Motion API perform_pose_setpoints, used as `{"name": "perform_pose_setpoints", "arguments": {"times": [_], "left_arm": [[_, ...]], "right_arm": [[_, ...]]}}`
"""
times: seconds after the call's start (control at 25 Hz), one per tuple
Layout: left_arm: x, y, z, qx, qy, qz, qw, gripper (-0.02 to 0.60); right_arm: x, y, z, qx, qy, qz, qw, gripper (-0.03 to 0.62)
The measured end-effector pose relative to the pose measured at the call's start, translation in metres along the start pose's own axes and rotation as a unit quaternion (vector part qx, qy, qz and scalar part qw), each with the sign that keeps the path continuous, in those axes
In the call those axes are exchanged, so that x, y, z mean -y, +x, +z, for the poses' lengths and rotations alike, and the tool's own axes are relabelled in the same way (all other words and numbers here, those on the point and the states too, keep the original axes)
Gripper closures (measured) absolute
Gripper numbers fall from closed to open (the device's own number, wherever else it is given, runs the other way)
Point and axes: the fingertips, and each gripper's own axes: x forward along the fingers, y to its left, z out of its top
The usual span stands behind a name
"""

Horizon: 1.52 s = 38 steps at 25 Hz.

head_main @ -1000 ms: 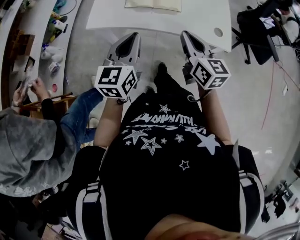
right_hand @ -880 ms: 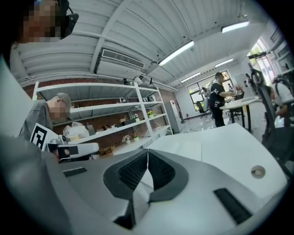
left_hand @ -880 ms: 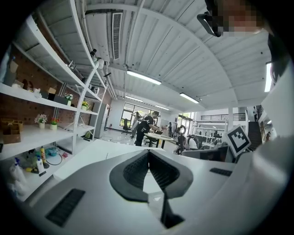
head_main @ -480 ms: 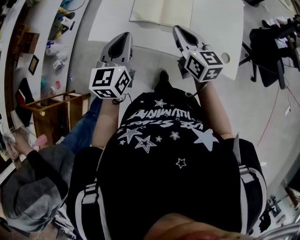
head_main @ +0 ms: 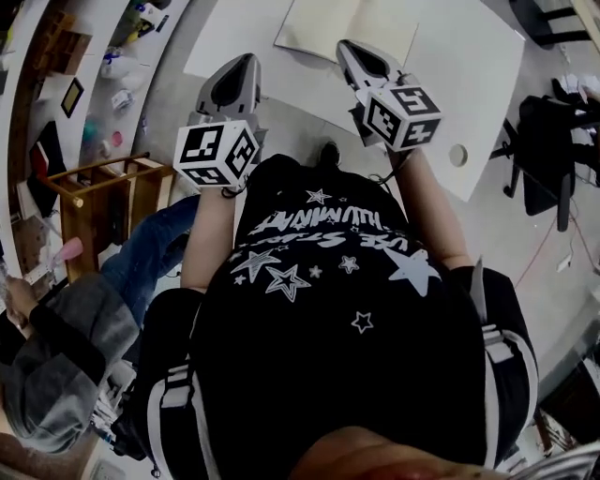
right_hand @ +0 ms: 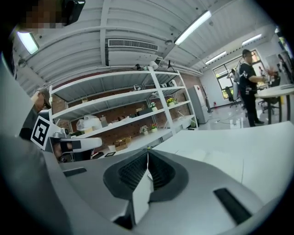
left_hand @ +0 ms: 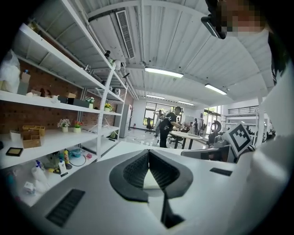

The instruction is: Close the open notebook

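Here the white counter (head_main: 455, 89) fills the top of the head view, its near edge running slantwise just ahead of the person who holds the tools. To the left of it stands long white shelving (left_hand: 69, 133) against a brick wall, carrying small pots of flowers, bottles and boxes. Another person in a grey hooded top (head_main: 56, 375) sits low at the left, beside a wooden stand (head_main: 103, 202), and a black chair (head_main: 553, 159) stands off the counter's right side. The notebook (head_main: 323, 26) lies flat and open on the counter, pale pages up, its far part cut off by the top of the head view. The right tool (head_main: 343, 45) points at it, tip over the near edge of the pages; whether it touches the paper cannot be told. Its jaws are pressed together with nothing between them. The left tool (head_main: 247, 60) reaches over the counter's near edge just left of the notebook, apart from it, jaws likewise closed tip to tip and empty. Each tool carries its marker cube at the rear, above the wrist.
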Motion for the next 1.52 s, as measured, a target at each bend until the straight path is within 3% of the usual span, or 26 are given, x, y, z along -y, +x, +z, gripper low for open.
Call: {"name": "perform_pose_setpoints", "arguments": {"times": [0.32,0.72,0.84,1.12,1.4,1.52], "left_arm": [[-0.051,0.005,0.005,-0.002,-0.004,0.032,0.9995,0.569],[-0.105,0.052,-0.011,-0.041,-0.021,-0.006,0.9989,0.569],[-0.114,0.059,-0.015,-0.048,-0.030,-0.013,0.9983,0.569],[-0.126,0.066,-0.024,-0.060,-0.040,-0.018,0.9972,0.569],[-0.138,0.069,-0.028,-0.064,-0.049,-0.026,0.9964,0.569],[-0.139,0.070,-0.030,-0.066,-0.052,-0.029,0.9960,0.569]], "right_arm": [[-0.019,0.055,-0.013,-0.047,-0.011,0.029,0.998,0.585],[-0.025,0.136,-0.069,-0.147,-0.051,-0.001,0.988,0.583],[-0.025,0.149,-0.090,-0.183,-0.056,-0.009,0.982,0.572],[-0.021,0.165,-0.115,-0.247,-0.091,-0.037,0.964,0.481],[-0.017,0.177,-0.131,-0.299,-0.170,-0.095,0.934,0.473],[-0.018,0.177,-0.132,-0.313,-0.179,-0.103,0.927,0.474]]}}
